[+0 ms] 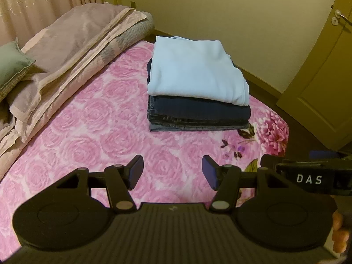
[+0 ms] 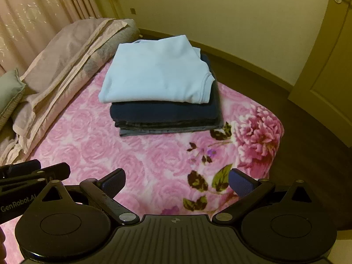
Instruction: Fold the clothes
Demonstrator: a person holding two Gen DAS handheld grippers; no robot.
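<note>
Left gripper (image 1: 172,171) and right gripper (image 2: 177,182) both spread wide, holding nothing, above the pink floral bedspread (image 1: 92,132). Folded light blue garment (image 1: 193,72) tops the dark folded stack (image 1: 198,115) near the bed's far corner, well apart from both.

Folded clothes stacked on my bed

My right gripper (image 2: 176,183) hangs spread and empty over the pink blanket (image 2: 132,160); ahead, a pale blue top (image 2: 154,74) lies on dark folded clothes (image 2: 165,114).
</note>
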